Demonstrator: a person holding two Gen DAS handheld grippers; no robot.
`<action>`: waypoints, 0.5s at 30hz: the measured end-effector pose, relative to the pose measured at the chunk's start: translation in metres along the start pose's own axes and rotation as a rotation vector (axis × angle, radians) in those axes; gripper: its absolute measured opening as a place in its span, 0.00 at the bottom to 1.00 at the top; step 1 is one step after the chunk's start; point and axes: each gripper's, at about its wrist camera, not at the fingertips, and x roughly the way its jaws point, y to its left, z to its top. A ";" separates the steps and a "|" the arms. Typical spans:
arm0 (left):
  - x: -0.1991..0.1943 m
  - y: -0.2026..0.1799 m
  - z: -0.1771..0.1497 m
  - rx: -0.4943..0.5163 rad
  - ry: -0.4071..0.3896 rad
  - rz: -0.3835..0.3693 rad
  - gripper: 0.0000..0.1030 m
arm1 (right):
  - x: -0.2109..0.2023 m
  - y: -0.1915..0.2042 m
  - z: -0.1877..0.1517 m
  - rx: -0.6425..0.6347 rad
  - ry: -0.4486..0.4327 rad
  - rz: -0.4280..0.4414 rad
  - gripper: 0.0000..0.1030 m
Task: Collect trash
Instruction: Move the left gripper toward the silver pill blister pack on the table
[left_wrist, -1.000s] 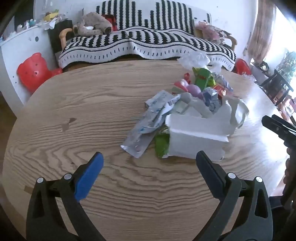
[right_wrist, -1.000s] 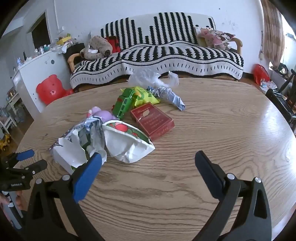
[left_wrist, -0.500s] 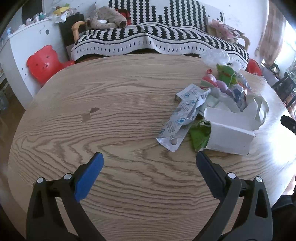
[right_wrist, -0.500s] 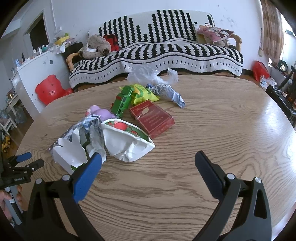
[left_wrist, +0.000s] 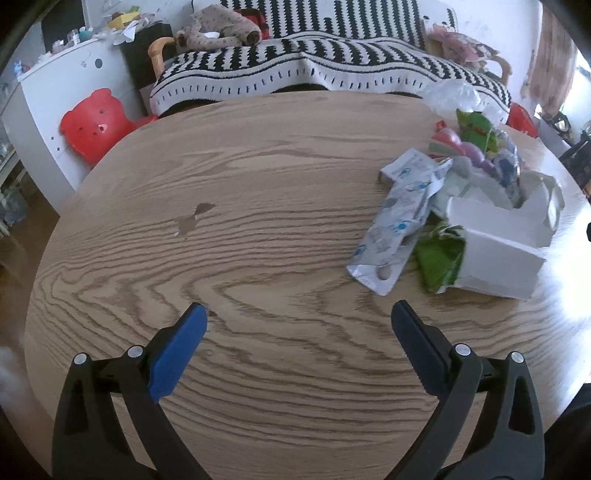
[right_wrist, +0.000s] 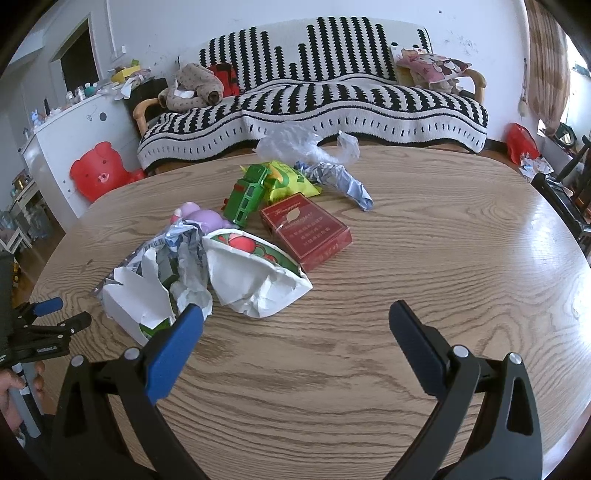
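Trash lies in a heap on the round wooden table (right_wrist: 424, 266): a torn white carton (left_wrist: 498, 258) (right_wrist: 129, 306), a silver-blue foil wrapper (left_wrist: 399, 225), a white bag with a fruit print (right_wrist: 255, 273), a red flat box (right_wrist: 306, 230), a green toy bus (right_wrist: 245, 195), a yellow-green snack bag (right_wrist: 286, 181), a crumpled blue-white wrapper (right_wrist: 340, 181) and clear plastic (right_wrist: 291, 146). My left gripper (left_wrist: 297, 319) is open over bare wood, left of the heap. My right gripper (right_wrist: 295, 317) is open, near the white bag, holding nothing. The left gripper (right_wrist: 55, 314) shows at the right wrist view's left edge.
A black-and-white striped sofa (right_wrist: 314, 99) stands behind the table, with a white cabinet (right_wrist: 70, 136) and a red bear-shaped stool (right_wrist: 98, 170) at the left. A dark chair (right_wrist: 565, 199) is at the right. A hand (right_wrist: 14, 384) holds the left gripper's handle.
My left gripper has swung left, so the heap slid from the centre to the right of its view. The right gripper has barely moved, edging slightly closer to the table.
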 end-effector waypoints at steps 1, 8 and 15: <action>0.001 0.001 0.000 -0.001 0.002 0.003 0.94 | 0.000 0.000 0.000 0.000 0.000 0.000 0.95; 0.008 0.006 0.011 0.041 0.009 0.043 0.94 | 0.005 0.003 -0.002 -0.016 0.016 -0.011 0.95; 0.019 -0.008 0.030 0.131 0.008 0.061 0.94 | 0.006 0.009 -0.002 -0.025 0.016 -0.004 0.95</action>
